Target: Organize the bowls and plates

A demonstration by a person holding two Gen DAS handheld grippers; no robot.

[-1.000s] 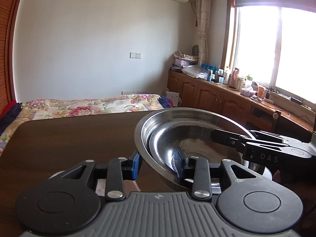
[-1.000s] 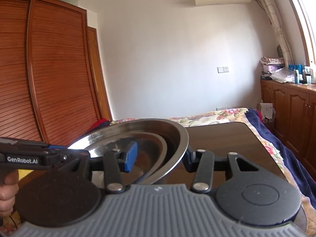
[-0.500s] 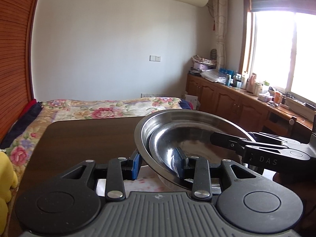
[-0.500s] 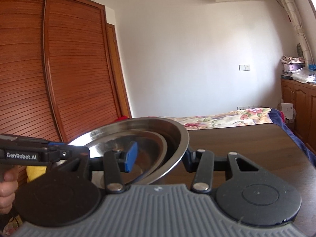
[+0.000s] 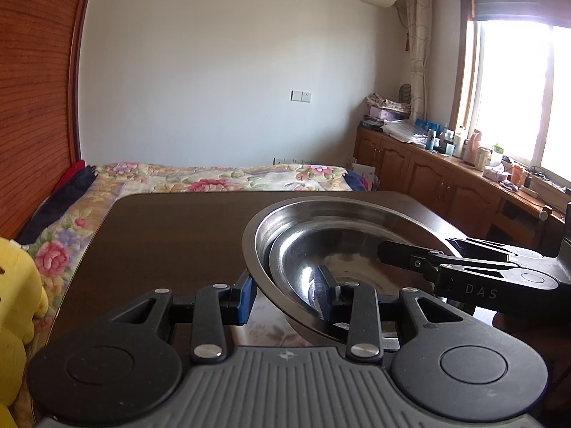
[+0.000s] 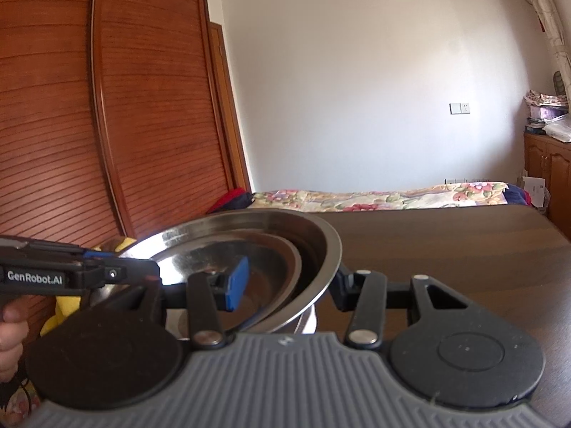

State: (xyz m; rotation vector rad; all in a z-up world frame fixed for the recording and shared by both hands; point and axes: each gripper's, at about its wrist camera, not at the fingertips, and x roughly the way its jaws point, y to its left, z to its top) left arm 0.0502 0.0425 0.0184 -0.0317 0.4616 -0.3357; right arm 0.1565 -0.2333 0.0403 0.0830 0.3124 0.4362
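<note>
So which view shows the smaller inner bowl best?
The left wrist view: the inner bowl shows most of its rim and basin inside the outer bowl. In the right wrist view, the inner bowl is darker, partly hidden by a blue pad.

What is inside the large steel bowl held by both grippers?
A smaller steel bowl nests inside the large steel bowl, with one finger of each gripper reaching in. Anything beneath the smaller bowl is hidden.

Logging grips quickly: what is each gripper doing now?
Left gripper: shut on the rim of the large round stainless steel bowl, a smaller steel bowl nested inside.
Right gripper: shut on the same bowl's opposite rim.
</note>
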